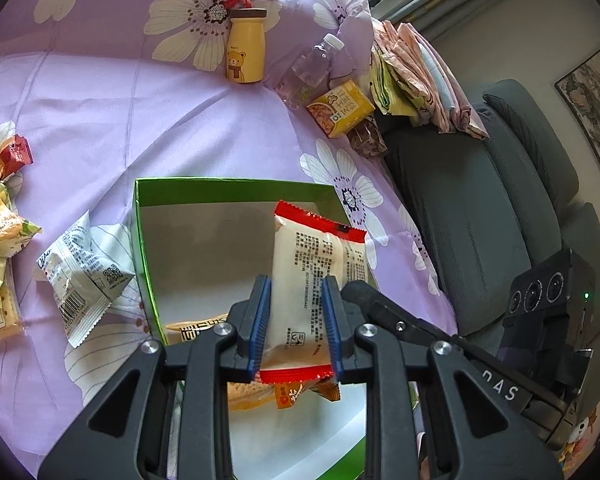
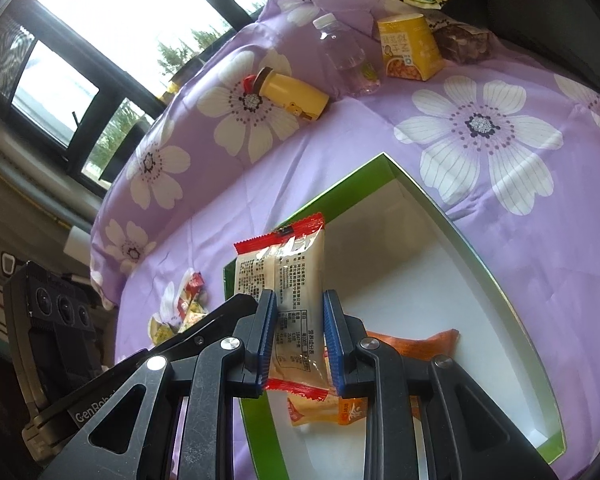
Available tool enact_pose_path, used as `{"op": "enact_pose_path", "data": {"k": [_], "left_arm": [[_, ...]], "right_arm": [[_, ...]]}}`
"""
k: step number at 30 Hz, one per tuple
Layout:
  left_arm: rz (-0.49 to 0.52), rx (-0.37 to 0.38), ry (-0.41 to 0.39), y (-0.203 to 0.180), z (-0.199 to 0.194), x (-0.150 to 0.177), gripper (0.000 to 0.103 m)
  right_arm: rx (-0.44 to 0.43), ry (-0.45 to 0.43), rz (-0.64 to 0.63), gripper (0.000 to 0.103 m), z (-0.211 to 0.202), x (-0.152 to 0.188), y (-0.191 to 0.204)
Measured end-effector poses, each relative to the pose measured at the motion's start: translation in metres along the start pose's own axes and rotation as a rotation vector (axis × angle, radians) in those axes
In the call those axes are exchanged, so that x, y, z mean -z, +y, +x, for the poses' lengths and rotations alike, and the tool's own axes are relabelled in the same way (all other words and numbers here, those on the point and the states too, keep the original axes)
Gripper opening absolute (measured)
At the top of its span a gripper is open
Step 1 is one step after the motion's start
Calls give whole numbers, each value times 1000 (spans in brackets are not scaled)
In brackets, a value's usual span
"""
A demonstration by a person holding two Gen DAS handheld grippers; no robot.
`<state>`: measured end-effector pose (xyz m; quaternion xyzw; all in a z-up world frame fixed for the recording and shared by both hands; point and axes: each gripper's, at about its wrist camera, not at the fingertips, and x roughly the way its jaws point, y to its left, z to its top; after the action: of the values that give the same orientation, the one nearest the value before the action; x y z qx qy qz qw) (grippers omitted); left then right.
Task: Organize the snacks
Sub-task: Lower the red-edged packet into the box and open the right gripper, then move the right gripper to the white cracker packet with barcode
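Observation:
A green box with a white inside [image 1: 148, 236] [image 2: 480, 256] lies on the purple flowered bedspread. My left gripper [image 1: 297, 326] is shut on a cream snack packet with red ends [image 1: 312, 280] and holds it over the box. My right gripper [image 2: 299, 344] is shut on a similar red-ended packet [image 2: 296, 292] over the box's near left side. Orange snack packets [image 1: 260, 392] [image 2: 412, 344] lie inside the box under the grippers. The other gripper's body [image 1: 548, 308] [image 2: 56, 320] shows at each view's edge.
Loose packets lie left of the box: a white one [image 1: 80, 280] and several yellow-green and red ones [image 1: 0, 208] [image 2: 184, 304]. A yellow bear bottle [image 1: 246, 46] [image 2: 296, 94], clear water bottle [image 1: 312, 66] [image 2: 346, 54], yellow carton [image 1: 340, 108] [image 2: 410, 48], folded cloths [image 1: 416, 76] and grey sofa [image 1: 480, 208] lie beyond.

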<state>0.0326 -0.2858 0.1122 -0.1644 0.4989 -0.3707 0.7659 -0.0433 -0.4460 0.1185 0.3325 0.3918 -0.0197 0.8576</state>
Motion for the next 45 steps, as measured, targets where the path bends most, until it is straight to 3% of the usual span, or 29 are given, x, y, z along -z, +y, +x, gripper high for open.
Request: {"op": "enact_pose_path", "data": {"k": [17, 24, 25, 28, 31, 36, 40, 45], "left_arm": [[-33, 3, 39, 11, 22, 5, 24], [12, -6, -5, 12, 1, 9, 30], [19, -8, -19, 13, -6, 9, 37], [44, -18, -77, 19, -34, 9, 56], [49, -65, -123, 36, -64, 9, 68], [-36, -150, -178, 85, -117, 8, 71], [-77, -239, -228, 117, -156, 15, 76], [-106, -357, -232, 155, -181, 29, 80]], "right_arm": [[48, 57, 65, 26, 16, -1, -18], [136, 54, 72, 26, 15, -2, -18], [135, 44, 72, 30, 12, -2, -16], [129, -5, 36, 55, 2, -3, -6], [76, -33, -3, 60, -7, -2, 10], [-15, -47, -51, 71, -12, 3, 40], [-86, -22, -94, 75, -6, 11, 68], [-147, 53, -125, 78, 17, 26, 102]]}}
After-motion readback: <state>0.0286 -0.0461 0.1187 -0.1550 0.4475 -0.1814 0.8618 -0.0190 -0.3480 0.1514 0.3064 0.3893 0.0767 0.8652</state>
